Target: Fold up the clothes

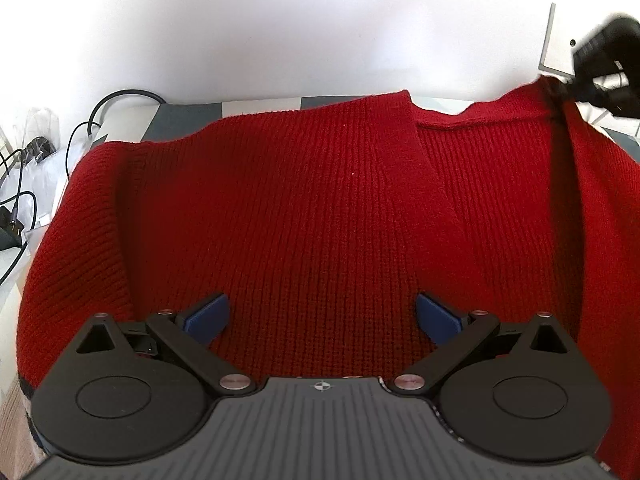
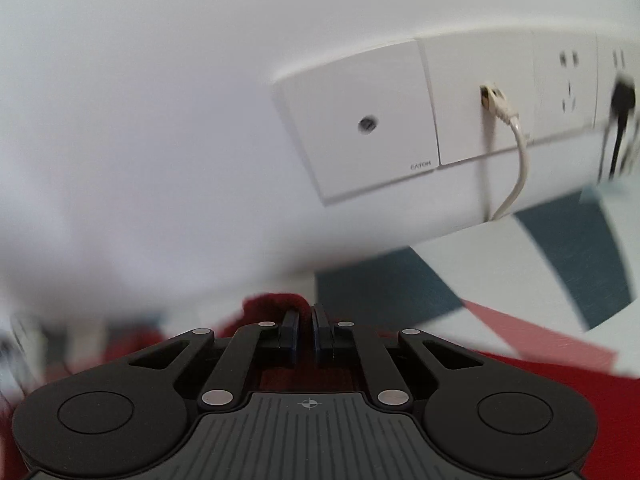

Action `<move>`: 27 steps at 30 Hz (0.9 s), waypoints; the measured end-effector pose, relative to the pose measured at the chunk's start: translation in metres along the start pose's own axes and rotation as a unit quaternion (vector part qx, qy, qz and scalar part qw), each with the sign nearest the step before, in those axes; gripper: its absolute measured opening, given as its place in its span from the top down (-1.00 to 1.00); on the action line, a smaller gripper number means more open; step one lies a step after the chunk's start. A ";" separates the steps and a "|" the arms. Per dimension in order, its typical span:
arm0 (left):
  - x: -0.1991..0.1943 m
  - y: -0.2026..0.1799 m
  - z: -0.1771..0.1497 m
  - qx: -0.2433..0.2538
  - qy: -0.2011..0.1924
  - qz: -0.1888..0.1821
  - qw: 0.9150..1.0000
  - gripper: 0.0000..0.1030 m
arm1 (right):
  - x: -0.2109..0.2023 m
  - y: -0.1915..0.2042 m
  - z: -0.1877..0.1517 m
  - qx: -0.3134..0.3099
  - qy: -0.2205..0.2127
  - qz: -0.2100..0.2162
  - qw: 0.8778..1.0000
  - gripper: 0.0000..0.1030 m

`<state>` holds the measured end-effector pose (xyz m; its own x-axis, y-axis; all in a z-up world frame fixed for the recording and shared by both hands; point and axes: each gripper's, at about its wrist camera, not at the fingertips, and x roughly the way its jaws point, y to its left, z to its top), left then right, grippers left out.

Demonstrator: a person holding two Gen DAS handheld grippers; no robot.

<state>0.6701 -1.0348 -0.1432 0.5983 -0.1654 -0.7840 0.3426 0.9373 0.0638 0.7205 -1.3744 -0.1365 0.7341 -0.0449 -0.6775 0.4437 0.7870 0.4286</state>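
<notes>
A red knit sweater [image 1: 304,200] fills most of the left wrist view, spread across a table [image 1: 192,110] covered in a pattern of grey-blue, white and red patches. A fold edge runs down the middle of the frame, where one panel of the knit overlaps the other.

The left tool [image 1: 322,316] sits at the bottom centre of its view, just above the sweater, with its blue pads [image 1: 208,316] spread wide apart and nothing between them.

The right tool [image 2: 306,320] shows at the lower centre of its own view with both jaws drawn together, pinching a ridge of the red knit that bunches up just past the fingertips (that frame is smeared, so how much cloth sits in the grip is hard to judge). In the left wrist view the same tool appears as a dark shape in the upper right corner, at a corner of the sweater that is lifted off the table.

Behind it, on the white wall [image 2: 140,100], a row of white wall plates [image 2: 360,120] runs across the upper right of the right wrist view. A white cable [image 2: 516,152] is plugged into one plate and a black plug [image 2: 622,96] into another.

At the left edge of the left wrist view, black cables [image 1: 80,132] trail over the table's edge.
</notes>
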 end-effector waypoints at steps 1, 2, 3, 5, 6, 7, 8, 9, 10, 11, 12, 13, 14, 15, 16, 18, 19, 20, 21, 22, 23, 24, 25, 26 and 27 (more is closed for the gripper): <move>0.000 0.000 0.000 0.001 0.001 -0.001 1.000 -0.98 | 0.004 -0.001 0.007 0.022 -0.001 0.006 1.000 0.88; 0.000 0.000 0.000 0.002 0.002 -0.002 1.000 -0.98 | 0.004 0.004 0.010 0.005 -0.014 -0.008 1.000 0.84; -0.001 0.001 0.001 0.002 0.004 -0.003 1.000 -0.98 | 0.003 0.010 0.011 -0.025 -0.030 -0.029 0.999 0.65; -0.001 0.003 0.003 0.001 0.011 -0.006 1.000 -0.98 | 0.000 0.023 0.012 -0.084 -0.049 -0.064 0.993 0.28; -0.002 0.005 0.003 -0.001 0.013 -0.008 1.000 -0.98 | -0.003 0.028 0.010 -0.111 -0.047 -0.061 0.991 0.29; -0.003 0.006 0.003 -0.002 0.016 -0.009 1.000 -0.98 | -0.008 0.030 0.006 -0.140 -0.043 -0.050 0.988 0.28; -0.003 0.007 0.004 -0.004 0.018 -0.011 1.000 -0.98 | -0.013 0.032 0.000 -0.164 -0.037 -0.045 0.985 0.26; -0.006 0.009 0.003 -0.004 0.019 -0.010 1.000 -0.98 | -0.018 0.032 -0.008 -0.185 -0.031 -0.050 0.981 0.21; -0.009 0.011 0.001 -0.004 0.020 -0.009 1.000 -0.97 | -0.024 0.031 -0.016 -0.207 -0.023 -0.057 0.976 0.13; -0.013 0.013 0.000 -0.004 0.021 -0.008 1.000 -0.97 | -0.031 0.028 -0.026 -0.214 -0.016 -0.061 0.975 0.09; -0.017 0.017 -0.002 -0.001 0.019 -0.006 1.000 -0.97 | -0.039 0.023 -0.037 -0.217 -0.009 -0.064 0.974 -0.03; -0.023 0.018 -0.005 0.005 0.019 -0.005 1.000 -0.97 | -0.046 0.018 -0.047 -0.219 -0.002 -0.068 0.973 -0.16; -0.028 0.019 -0.009 0.011 0.020 -0.004 1.000 -0.97 | -0.054 0.014 -0.060 -0.221 0.009 -0.072 0.973 -0.21; -0.034 0.020 -0.012 0.016 0.020 -0.004 1.000 -0.97 | -0.058 0.010 -0.069 -0.226 0.019 -0.076 0.971 -0.26; -0.038 0.020 -0.016 0.020 0.024 -0.008 0.999 -0.97 | -0.065 0.008 -0.083 -0.235 0.027 -0.081 0.968 -0.35; -0.045 0.018 -0.025 0.032 0.042 -0.025 0.998 -0.97 | -0.078 0.012 -0.111 -0.252 0.030 -0.095 0.963 -0.57; -0.047 0.016 -0.029 0.038 0.052 -0.030 0.997 -0.97 | -0.085 0.014 -0.124 -0.260 0.030 -0.102 0.960 -0.79; -0.049 0.015 -0.033 0.044 0.061 -0.035 0.997 -0.97 | -0.091 0.017 -0.134 -0.264 0.031 -0.111 0.958 -0.88; -0.051 0.013 -0.037 0.047 0.068 -0.038 0.996 -0.97 | -0.098 0.017 -0.138 -0.265 0.028 -0.119 0.956 -0.92; -0.051 0.012 -0.039 0.048 0.071 -0.041 0.995 -0.97 | -0.105 0.017 -0.144 -0.267 0.023 -0.129 0.955 -0.93; -0.052 0.010 -0.042 0.048 0.075 -0.043 0.995 -0.97 | -0.111 0.015 -0.146 -0.269 0.019 -0.136 0.953 -0.93; -0.051 0.010 -0.043 0.046 0.075 -0.043 0.995 -0.97 | -0.113 0.009 -0.146 -0.270 0.015 -0.147 0.951 -0.94; -0.051 0.009 -0.044 0.043 0.075 -0.043 0.995 -0.97 | -0.115 0.002 -0.146 -0.266 0.013 -0.162 0.950 -0.95; -0.051 0.008 -0.045 0.041 0.075 -0.043 0.995 -0.98 | -0.115 -0.006 -0.143 -0.256 0.019 -0.178 0.950 -0.95; -0.050 0.007 -0.044 0.044 0.073 -0.042 0.995 -0.99 | -0.113 -0.016 -0.139 -0.238 0.031 -0.196 0.951 -0.95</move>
<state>0.6107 -1.0068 -0.1313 0.4553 -0.1894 -0.8699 0.4535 0.8902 0.0436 0.5589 -1.2967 -0.1500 0.5221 -0.3676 -0.7696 0.3838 0.9071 -0.1729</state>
